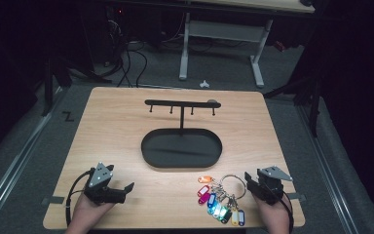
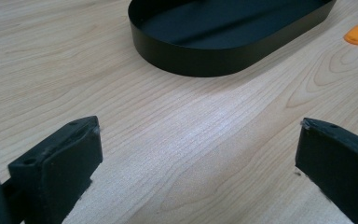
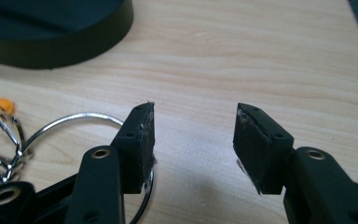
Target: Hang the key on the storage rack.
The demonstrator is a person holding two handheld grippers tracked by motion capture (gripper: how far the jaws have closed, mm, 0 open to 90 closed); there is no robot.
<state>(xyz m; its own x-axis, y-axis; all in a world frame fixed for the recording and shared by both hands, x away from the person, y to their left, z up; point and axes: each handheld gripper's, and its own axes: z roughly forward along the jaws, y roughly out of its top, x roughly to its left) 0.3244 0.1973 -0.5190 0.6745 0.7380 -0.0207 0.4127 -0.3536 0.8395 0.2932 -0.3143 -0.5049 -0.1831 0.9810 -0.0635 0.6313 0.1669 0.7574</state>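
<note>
Wooden table [image 1: 126,122], largest thing in view, bearing everything else. At its middle, a black oval tray [image 1: 152,158] with an upright post and a hook bar [image 1: 181,103] across the top; four hooks, all bare. Nothing hung yet, nothing lying in the tray. Near the front edge, right of centre, a big metal key ring [image 1: 232,184] with its bunch of coloured tags [image 1: 218,204], flat on the wood, untouched. Judged from this: work barely begun, with grasping, lifting and hanging on a hook all left to do. Right gripper [image 3: 195,135] just beside the ring, about half open, gripping nothing, one jaw over the ring's wire, bare wood between the pads. Left gripper [image 2: 196,158] well apart at the front left, spread wide, empty, aimed toward the tray wall. Smallest detail: an orange tag [image 1: 205,179] at the bunch's far end, nearest the tray.
</note>
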